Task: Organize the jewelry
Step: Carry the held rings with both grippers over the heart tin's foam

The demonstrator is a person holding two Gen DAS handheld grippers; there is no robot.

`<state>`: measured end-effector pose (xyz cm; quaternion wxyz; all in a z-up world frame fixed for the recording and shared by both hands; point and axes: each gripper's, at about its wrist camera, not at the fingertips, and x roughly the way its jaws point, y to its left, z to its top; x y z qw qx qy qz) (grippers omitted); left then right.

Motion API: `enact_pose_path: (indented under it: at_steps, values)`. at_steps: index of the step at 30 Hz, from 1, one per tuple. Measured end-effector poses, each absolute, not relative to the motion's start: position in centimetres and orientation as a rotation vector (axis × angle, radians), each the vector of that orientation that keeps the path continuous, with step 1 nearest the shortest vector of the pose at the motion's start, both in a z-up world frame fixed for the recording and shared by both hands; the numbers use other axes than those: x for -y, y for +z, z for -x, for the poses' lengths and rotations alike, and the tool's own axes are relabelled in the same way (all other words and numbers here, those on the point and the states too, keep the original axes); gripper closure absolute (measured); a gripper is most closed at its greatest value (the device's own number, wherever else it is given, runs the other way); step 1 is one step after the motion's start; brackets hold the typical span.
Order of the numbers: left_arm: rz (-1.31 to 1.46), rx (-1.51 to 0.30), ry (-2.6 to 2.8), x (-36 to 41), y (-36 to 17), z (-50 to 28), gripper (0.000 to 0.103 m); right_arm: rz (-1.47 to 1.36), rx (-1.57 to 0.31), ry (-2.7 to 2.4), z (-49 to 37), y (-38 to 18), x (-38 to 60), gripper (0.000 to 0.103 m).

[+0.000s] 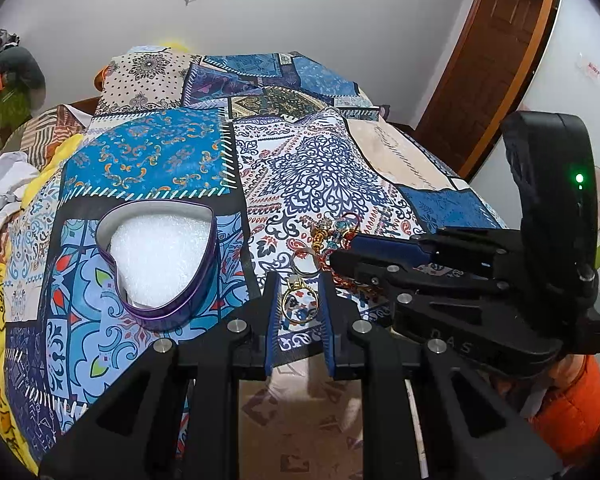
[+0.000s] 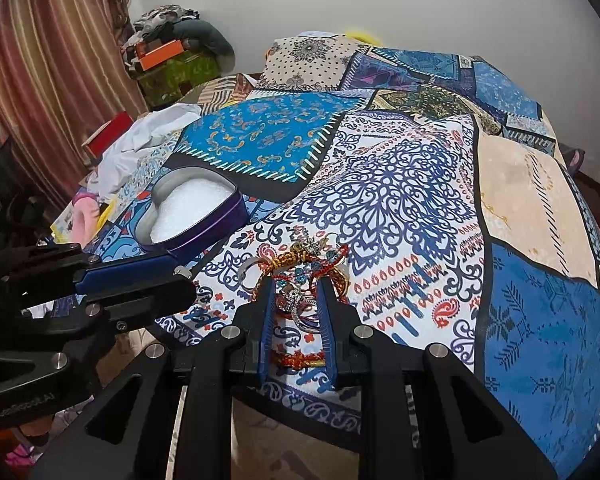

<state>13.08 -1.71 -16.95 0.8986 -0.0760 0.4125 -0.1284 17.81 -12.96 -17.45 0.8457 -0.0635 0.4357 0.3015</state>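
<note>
Heart-shaped purple tin (image 1: 162,258), lined with white foam, on a patchwork cloth (image 1: 312,172). Left gripper (image 1: 299,308): jaws spread around a gold ring (image 1: 300,306) lying flat. Right gripper (image 2: 293,312): jaws spread over the tangled jewelry pile (image 2: 300,276) of rings and red cord, right of the tin.

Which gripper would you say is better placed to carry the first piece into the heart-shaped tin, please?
Probably the left gripper: a single gold ring sits between its open fingers, and the tin lies on its side. The right gripper straddles the tangled pile.
</note>
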Motion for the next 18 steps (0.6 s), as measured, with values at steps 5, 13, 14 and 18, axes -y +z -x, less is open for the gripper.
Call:
enact_pose_path:
  at_steps: [5, 13, 14, 18]
  values:
    - [0.177, -0.859, -0.256, 1.3, -16.9, -13.0, 0.085, 0.131, -0.91, 0.639, -17.7, -17.4, 13.0, 0.088]
    - [0.175, -0.841, -0.237, 0.9, -16.0, -12.3, 0.085, 0.099, -0.897, 0.622, -16.9, -16.9, 13.6, 0.09]
    - [0.175, -0.839, -0.235, 0.8, -15.9, -12.2, 0.085, 0.096, -0.895, 0.621, -16.8, -16.8, 13.7, 0.091]
    - [0.173, -0.824, -0.228, 0.8, -15.2, -11.9, 0.085, 0.077, -0.869, 0.614, -16.4, -15.6, 14.3, 0.091]
